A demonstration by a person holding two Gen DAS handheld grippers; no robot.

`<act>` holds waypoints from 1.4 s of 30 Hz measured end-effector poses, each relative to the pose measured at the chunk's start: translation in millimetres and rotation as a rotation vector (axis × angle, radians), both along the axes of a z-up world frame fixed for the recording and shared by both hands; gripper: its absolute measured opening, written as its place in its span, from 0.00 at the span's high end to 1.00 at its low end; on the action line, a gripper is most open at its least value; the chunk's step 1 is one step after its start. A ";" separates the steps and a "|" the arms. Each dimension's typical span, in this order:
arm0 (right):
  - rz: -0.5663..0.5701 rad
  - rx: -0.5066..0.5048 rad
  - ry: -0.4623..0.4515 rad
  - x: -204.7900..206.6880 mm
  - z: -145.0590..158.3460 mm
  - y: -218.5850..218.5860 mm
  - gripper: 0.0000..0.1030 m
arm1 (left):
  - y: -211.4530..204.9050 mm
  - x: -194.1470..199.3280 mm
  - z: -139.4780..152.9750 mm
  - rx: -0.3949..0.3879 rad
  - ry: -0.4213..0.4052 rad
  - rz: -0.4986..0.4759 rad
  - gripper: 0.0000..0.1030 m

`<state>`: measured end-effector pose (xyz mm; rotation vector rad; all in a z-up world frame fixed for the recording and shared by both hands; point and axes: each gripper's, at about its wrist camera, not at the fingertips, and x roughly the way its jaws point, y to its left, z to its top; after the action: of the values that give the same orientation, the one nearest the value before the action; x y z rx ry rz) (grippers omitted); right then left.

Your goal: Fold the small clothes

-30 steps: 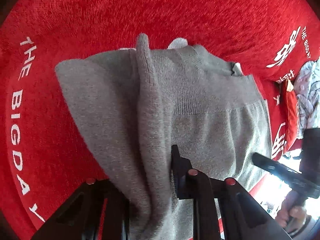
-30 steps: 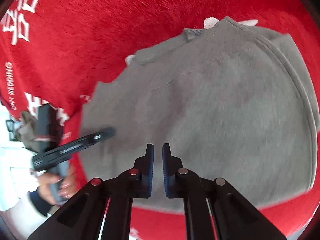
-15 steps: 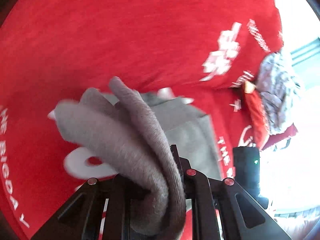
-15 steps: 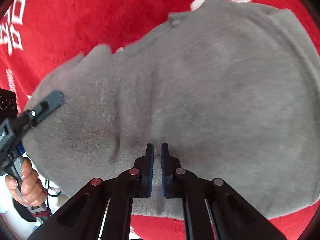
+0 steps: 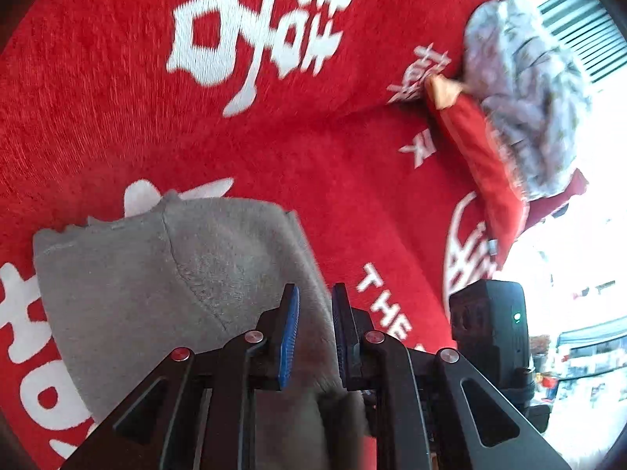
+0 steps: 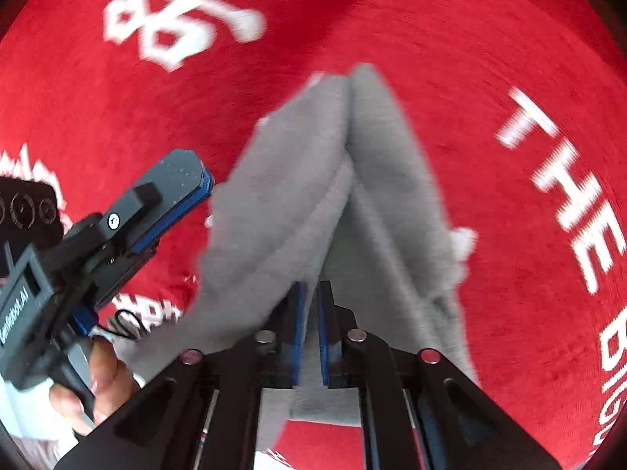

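Left gripper [image 5: 314, 327] w/ jaws nearly closed, pinching an edge of the grey knit garment [image 5: 156, 286], which drapes onto the red blanket [image 5: 274, 156] w/ white lettering. Right gripper [image 6: 309, 327] jaws clamped tight on a gathered fold of it (blurry). Patterned clothes pile [image 5: 525, 90] sits well apart, far right.

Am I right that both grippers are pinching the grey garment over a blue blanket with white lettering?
Not quite: the blanket is red, not blue, as both wrist views show. The rest holds: the left gripper and right gripper each pinch the grey garment over white lettering.
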<state>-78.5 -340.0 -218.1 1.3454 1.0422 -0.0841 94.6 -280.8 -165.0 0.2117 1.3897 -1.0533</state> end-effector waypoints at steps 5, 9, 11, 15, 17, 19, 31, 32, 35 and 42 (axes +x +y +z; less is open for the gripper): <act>-0.156 0.147 -0.063 -26.7 -14.9 -20.3 0.91 | 23.8 3.0 11.6 0.055 -0.088 0.017 0.81; -0.303 0.254 -0.139 -57.6 -20.1 -42.0 0.68 | 64.1 17.7 20.1 0.136 -0.178 0.076 0.11; -0.339 0.305 -0.207 -56.1 -24.7 -39.5 0.23 | 86.0 24.3 27.1 0.142 -0.234 0.139 0.00; -0.239 0.326 -0.214 -20.7 -24.9 -15.7 0.23 | 121.9 40.6 18.0 0.210 -0.237 0.216 0.00; -0.147 0.294 -0.188 -0.4 -21.7 -12.7 0.24 | 135.0 47.4 5.2 0.244 -0.199 0.246 0.00; -0.055 0.237 -0.144 37.5 -14.5 -10.5 0.29 | 148.6 51.9 -7.3 0.278 -0.181 0.291 0.00; 0.203 -0.252 0.020 82.3 27.6 -1.4 0.87 | 146.4 36.5 -42.2 0.360 -0.247 0.301 0.00; 0.187 -0.228 0.053 76.5 13.3 -4.4 0.86 | 145.2 34.9 -46.5 0.355 -0.237 0.296 0.00; 0.125 -0.228 0.068 59.4 12.1 -8.8 0.83 | 148.7 36.1 -45.8 0.348 -0.223 0.311 0.00; 0.181 -0.268 0.095 40.7 48.5 -6.9 0.78 | 165.5 26.6 -26.0 0.374 -0.228 0.275 0.00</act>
<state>-37.8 -346.9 -169.6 1.0090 1.1836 -0.1483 121.3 -115.3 -191.0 0.3897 1.3531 -0.5201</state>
